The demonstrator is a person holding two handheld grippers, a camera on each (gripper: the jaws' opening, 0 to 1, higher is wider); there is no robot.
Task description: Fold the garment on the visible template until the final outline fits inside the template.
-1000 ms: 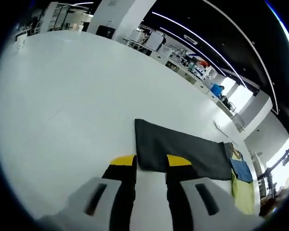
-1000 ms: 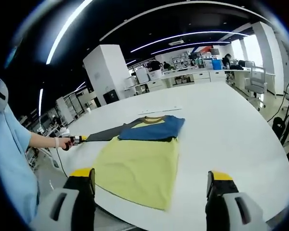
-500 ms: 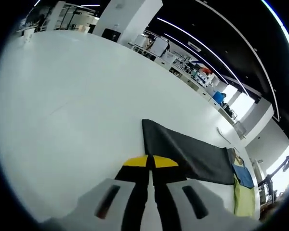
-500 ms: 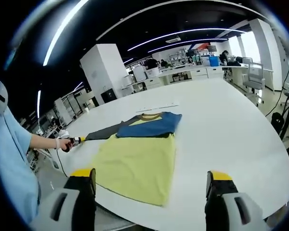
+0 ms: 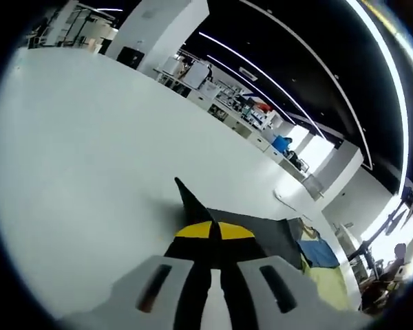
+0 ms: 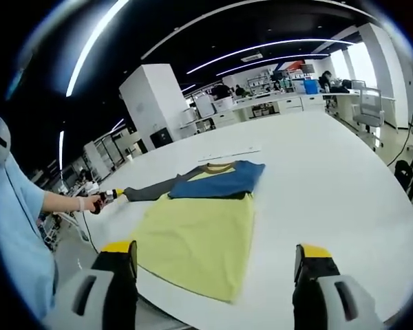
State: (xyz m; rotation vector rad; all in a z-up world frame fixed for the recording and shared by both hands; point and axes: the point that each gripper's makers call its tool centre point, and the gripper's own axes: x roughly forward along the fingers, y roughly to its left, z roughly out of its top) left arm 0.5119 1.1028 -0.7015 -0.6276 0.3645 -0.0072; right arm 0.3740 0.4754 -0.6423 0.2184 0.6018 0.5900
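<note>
A garment lies flat on the white table (image 6: 316, 179): yellow body (image 6: 199, 237), blue folded upper part (image 6: 220, 181), dark grey sleeve (image 6: 151, 189) stretched to the left. My left gripper (image 5: 213, 230) is shut on the grey sleeve (image 5: 261, 230) at its cuff, and the cloth rises in a peak (image 5: 180, 189) just past the jaws. The blue part (image 5: 316, 251) and yellow body (image 5: 327, 285) lie beyond. In the right gripper view the left gripper (image 6: 111, 196) sits at the sleeve's end, held by a hand (image 6: 89, 203). My right gripper (image 6: 216, 249) hovers open above the yellow hem, touching nothing.
A thin pale strip (image 6: 227, 154) lies on the table behind the collar. The person's light blue sleeve (image 6: 14, 234) stands at the left, by the table's near edge (image 6: 275, 306). Desks, a white pillar (image 6: 155, 103) and chairs stand far behind.
My left gripper's jaws closed on the sleeve cuff, and the cuff end now stands up in a peak, drawn toward the body. My right gripper stays open, almost still.
</note>
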